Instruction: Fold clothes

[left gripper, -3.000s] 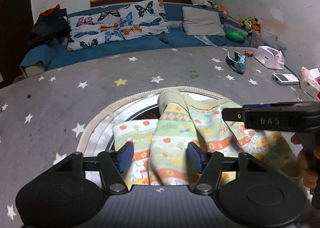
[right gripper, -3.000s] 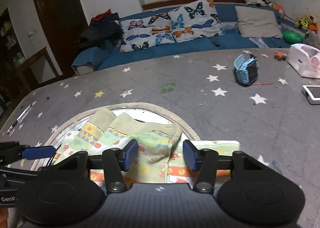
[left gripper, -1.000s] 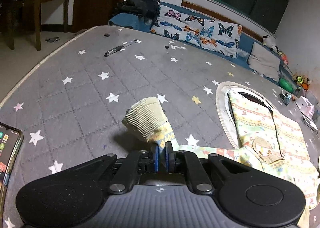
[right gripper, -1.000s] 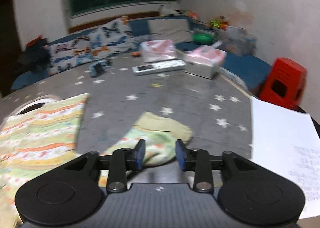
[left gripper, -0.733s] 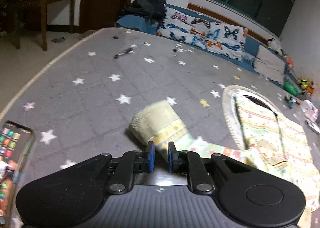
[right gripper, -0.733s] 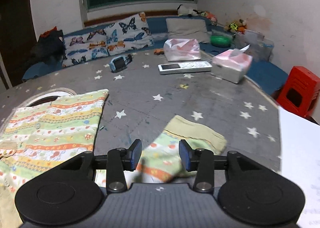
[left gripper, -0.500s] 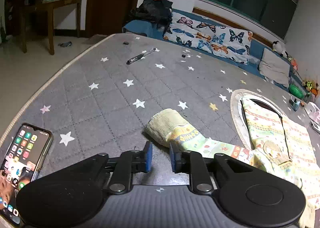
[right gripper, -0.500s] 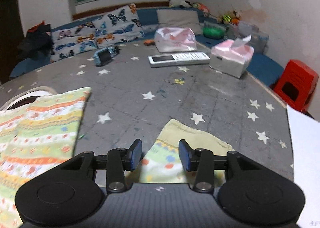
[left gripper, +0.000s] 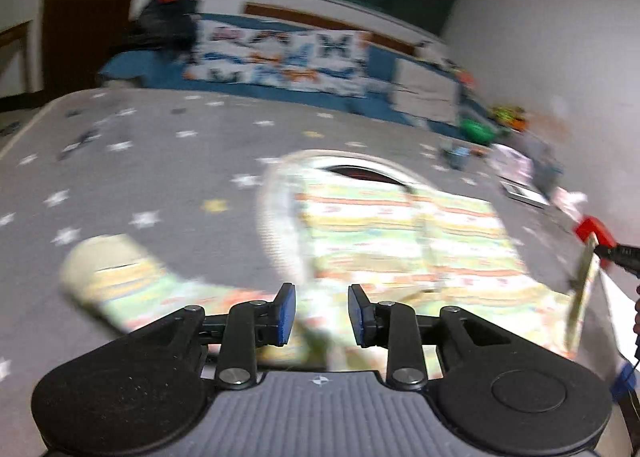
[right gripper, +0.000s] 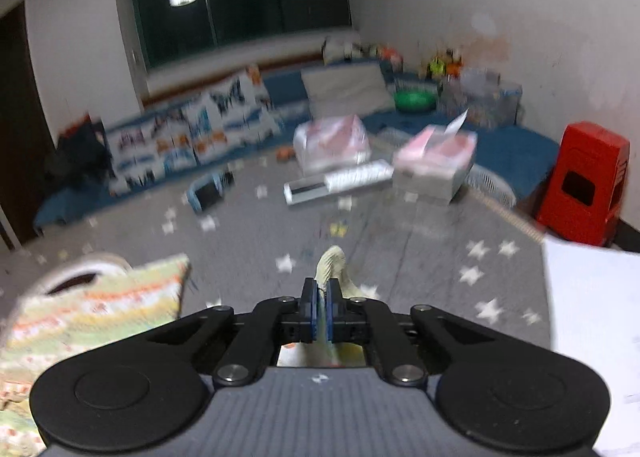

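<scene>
R gripper (right gripper: 320,313): jaws pressed together, pinching the right sleeve cuff (right gripper: 331,263) just off the mat. L gripper (left gripper: 321,313): jaws spread, holding nothing, poised over the shirt (left gripper: 400,233). L sleeve (left gripper: 120,277) lies out flat on star mat (left gripper: 160,161). Progress est.: garment spread, no fold done yet; sleeves, then body, left.

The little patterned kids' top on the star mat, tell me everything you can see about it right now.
The top is soft pale green and yellow cloth with orange and white bands, lying mostly flat on the grey star mat, partly over a round pale rimmed object. Its left sleeve lies spread out, ending in a plain ribbed cuff. The right sleeve's cuff is pinched in the shut right gripper. The left gripper hangs open above the hem. Motion blur hides finer detail.
</scene>
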Demonstrator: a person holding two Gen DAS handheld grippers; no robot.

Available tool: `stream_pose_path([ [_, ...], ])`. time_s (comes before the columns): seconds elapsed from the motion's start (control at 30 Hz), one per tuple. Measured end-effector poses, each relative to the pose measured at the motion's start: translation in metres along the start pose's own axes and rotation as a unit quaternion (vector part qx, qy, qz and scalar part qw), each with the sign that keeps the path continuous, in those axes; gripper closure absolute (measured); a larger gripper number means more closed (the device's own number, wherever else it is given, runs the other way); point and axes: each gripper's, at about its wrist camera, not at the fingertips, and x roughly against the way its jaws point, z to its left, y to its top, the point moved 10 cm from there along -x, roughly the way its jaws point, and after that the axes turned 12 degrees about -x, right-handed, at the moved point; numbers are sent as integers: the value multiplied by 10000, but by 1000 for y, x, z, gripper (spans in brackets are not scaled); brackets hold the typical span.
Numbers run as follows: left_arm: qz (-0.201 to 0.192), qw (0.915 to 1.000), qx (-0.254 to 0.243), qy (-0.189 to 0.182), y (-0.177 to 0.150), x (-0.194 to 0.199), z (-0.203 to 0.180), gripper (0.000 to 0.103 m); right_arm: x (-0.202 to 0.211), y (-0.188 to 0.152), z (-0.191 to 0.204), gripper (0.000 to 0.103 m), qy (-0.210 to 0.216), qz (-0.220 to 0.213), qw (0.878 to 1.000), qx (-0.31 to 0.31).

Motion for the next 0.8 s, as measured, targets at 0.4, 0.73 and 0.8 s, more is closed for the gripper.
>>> stream_pose_path([
  [0.4,267,9912,-755,-1053,-5,-34,-101,71,60,-31,-94,92,-1008,176,9947,-74],
  [0.73,468,9863,-884,-1311,-28,-31,-132,67,-9,-50,-53,84,-579,643,9962,110],
  [0.8,471,9866,-848,-1309,-34,-27,-130,66,-21,-50,-51,83,-611,652,9959,152],
])
